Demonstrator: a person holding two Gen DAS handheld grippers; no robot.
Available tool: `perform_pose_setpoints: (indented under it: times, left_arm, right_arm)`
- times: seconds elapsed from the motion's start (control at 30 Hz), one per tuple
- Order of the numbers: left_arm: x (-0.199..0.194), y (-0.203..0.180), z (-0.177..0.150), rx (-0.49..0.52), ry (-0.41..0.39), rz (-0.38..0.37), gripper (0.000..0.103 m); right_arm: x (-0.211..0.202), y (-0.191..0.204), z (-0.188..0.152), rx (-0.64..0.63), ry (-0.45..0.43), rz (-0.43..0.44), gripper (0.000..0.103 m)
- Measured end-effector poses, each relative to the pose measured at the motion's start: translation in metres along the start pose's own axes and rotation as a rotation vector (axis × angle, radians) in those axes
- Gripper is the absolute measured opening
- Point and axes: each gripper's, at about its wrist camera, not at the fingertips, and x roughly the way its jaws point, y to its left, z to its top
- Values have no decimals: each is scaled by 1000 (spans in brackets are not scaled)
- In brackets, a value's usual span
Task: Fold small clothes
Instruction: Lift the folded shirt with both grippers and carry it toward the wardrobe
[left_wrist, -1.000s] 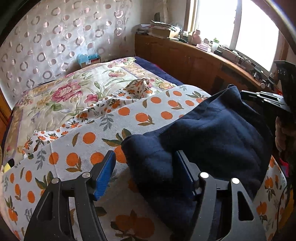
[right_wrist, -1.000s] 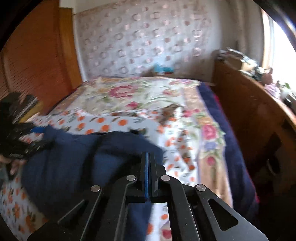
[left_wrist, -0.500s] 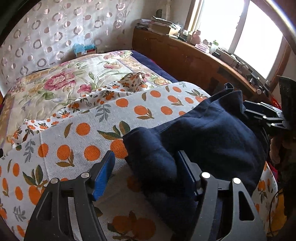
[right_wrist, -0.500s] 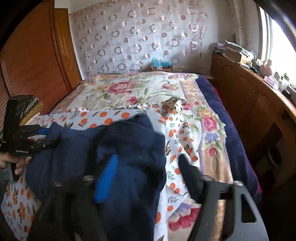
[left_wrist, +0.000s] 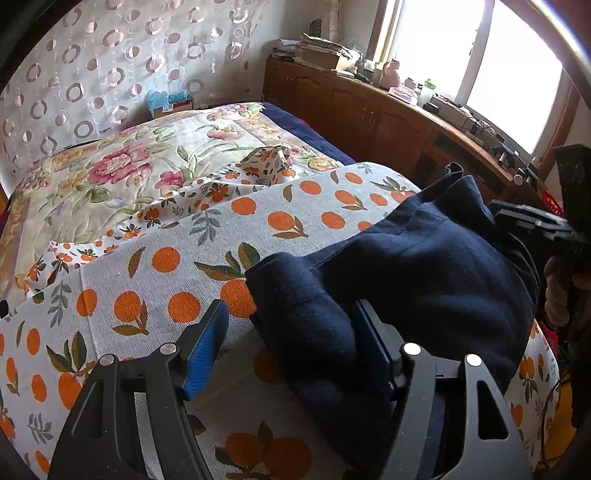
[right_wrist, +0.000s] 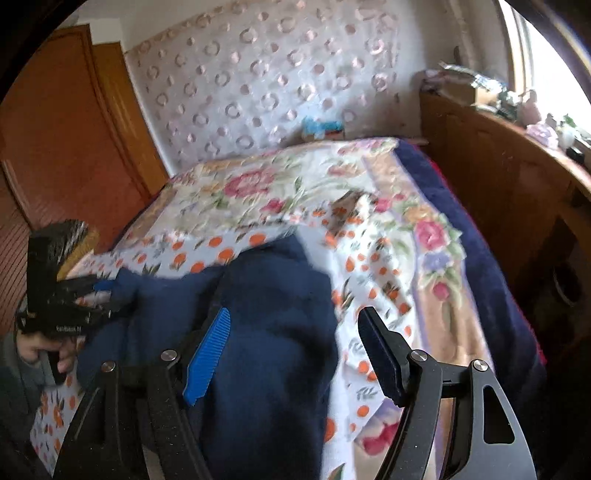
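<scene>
Your left gripper (left_wrist: 288, 343) hangs low over the bed with its jaws spread wide, a rolled edge of the navy garment (left_wrist: 424, 269) lying between them — the right finger rests against the fabric, the blue pad of the left finger stands clear of it, so nothing is clamped. Your right gripper (right_wrist: 295, 347) is likewise released: its jaws stand apart above the same navy garment (right_wrist: 266, 332), the blue-padded finger over the dark cloth and the other finger over the bedding just beside it, with no grip on either. The garment lies bunched on the orange-print cloth (left_wrist: 155, 280) at the near end of the bed, one fold turned toward your left gripper. In the right wrist view, which is somewhat blurred, your left hand (right_wrist: 40, 350) shows at the far left edge, wrapped around the handle of its gripper. Beyond the orange print lies a rose-patterned quilt (left_wrist: 122, 166), and under it a dark blue blanket (right_wrist: 476, 236) shows along the bed's side. Farther back — a wooden cabinet (left_wrist: 369, 114) loaded with clutter under a bright window (left_wrist: 517, 74), a small blue box (left_wrist: 168, 103) at the bed's head, and a curtain with ring shapes (left_wrist: 110, 55) across the far wall.
</scene>
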Motion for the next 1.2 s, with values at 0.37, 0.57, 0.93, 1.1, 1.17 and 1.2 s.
perform_pose_setpoints:
  times: [0.37, 0.57, 0.93, 1.1, 1.17, 1.2]
  left_arm:
    - [0, -1, 0, 2, 0, 1, 71]
    - [0, 0, 0, 3, 7, 0, 71]
    - [-15, -5, 1, 21, 3, -135, 18]
    - [-68, -17, -4, 36, -117, -122, 17]
    - [-97, -20, -7, 45, -181, -95, 17]
    - [-109, -21, -8, 49, -208, -81, 17]
  right_arm:
    - [30, 7, 12, 14, 94, 21, 75]
    - [36, 13, 11, -26, 90, 47, 58]
    - [22, 17, 4, -66, 23, 77, 24]
    - [-10, 39, 10, -128, -58, 70, 24]
    - [-22, 50, 13, -155, -91, 78, 23]
    - [-27, 57, 15, -168, -106, 84, 23]
